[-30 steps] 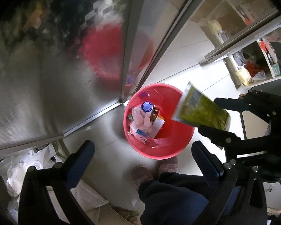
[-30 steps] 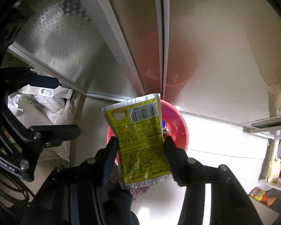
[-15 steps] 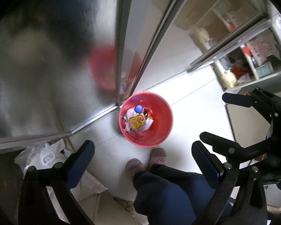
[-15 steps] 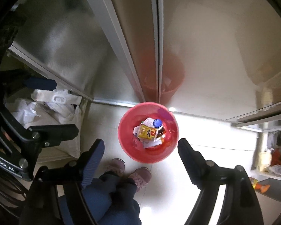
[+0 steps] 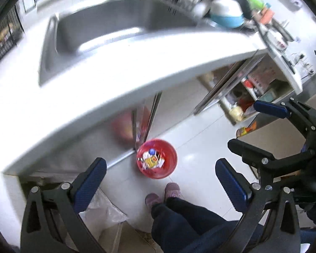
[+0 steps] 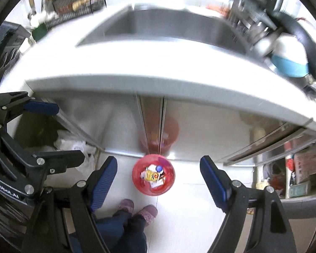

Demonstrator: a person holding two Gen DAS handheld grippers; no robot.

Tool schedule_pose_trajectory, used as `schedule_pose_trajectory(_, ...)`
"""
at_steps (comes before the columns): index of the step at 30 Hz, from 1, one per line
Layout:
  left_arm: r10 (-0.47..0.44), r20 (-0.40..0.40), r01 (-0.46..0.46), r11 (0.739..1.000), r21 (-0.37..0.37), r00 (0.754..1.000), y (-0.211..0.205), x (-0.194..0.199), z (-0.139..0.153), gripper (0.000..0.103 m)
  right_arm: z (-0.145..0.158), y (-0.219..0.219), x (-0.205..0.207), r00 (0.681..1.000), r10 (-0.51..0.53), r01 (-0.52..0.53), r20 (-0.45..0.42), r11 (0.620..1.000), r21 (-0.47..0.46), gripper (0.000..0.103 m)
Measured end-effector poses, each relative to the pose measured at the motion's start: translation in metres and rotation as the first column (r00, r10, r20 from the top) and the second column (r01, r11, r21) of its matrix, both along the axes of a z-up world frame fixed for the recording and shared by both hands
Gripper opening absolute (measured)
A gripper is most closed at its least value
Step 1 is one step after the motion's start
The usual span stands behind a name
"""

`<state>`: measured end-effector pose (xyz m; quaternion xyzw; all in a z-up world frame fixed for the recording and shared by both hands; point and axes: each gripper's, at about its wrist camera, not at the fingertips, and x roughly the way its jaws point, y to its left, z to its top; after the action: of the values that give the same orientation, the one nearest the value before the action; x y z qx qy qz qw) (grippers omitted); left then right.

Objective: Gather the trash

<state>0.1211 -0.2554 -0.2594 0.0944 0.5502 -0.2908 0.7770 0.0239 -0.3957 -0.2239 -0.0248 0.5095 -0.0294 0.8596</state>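
A red trash bucket [image 5: 168,164] stands on the white floor far below, by the cabinet doors; it also shows in the right wrist view [image 6: 170,181]. In it lie a yellow packet [image 5: 151,161], white paper and a blue-capped bottle [image 6: 158,168]. My left gripper [image 5: 161,180] is open and empty, high above the bucket. My right gripper [image 6: 159,179] is open and empty at about the same height. The right gripper also appears at the right of the left wrist view [image 5: 255,126].
A white counter [image 6: 137,67] with a steel sink [image 6: 168,27] runs above the bucket. A blue and white bowl [image 6: 288,63] and dishes sit at the right. Open shelves [image 5: 252,97] hold clutter. White plastic bags [image 6: 73,147] lie left. The person's feet [image 6: 139,208] stand by the bucket.
The right gripper opened and the yellow packet dropped into the bucket. Both grippers then rose well above the bucket, up to counter height.
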Motion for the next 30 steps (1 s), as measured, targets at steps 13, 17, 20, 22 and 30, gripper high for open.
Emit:
schedule_pose_trajectory(13, 0.071, 0.225, -0.055, 0.995, -0.078, 0.972, 0.029, -0.030, 0.137, 0.102, 0.112, 0.030, -0.019, 0.975, -0.047, 0.052, 0.216, 0.999, -0.016, 0.079)
schedule_pose_trajectory(17, 0.106, 0.288, -0.083, 0.992, -0.092, 0.952, 0.033, -0.050, 0.163, 0.102, 0.134, 0.040, -0.033, 0.957, -0.024, 0.036, 0.290, 0.999, -0.036, 0.079)
schedule_pose_trajectory(20, 0.145, 0.327, -0.117, 0.988, -0.104, 0.934, 0.038, -0.070, 0.183, 0.102, 0.144, 0.042, -0.042, 0.947, 0.003, 0.007, 0.320, 1.000, -0.030, 0.079)
schedule_pose_trajectory(22, 0.174, 0.357, -0.140, 0.983, -0.117, 0.918, 0.041, -0.089, 0.194, 0.102, 0.154, 0.045, -0.050, 0.941, 0.022, -0.014, 0.337, 1.000, -0.026, 0.079)
schedule_pose_trajectory(30, 0.286, 0.424, -0.251, 0.958, -0.139, 0.859, 0.047, -0.154, 0.217, 0.102, 0.180, 0.050, -0.098, 0.901, 0.126, -0.112, 0.415, 0.992, -0.058, 0.079)
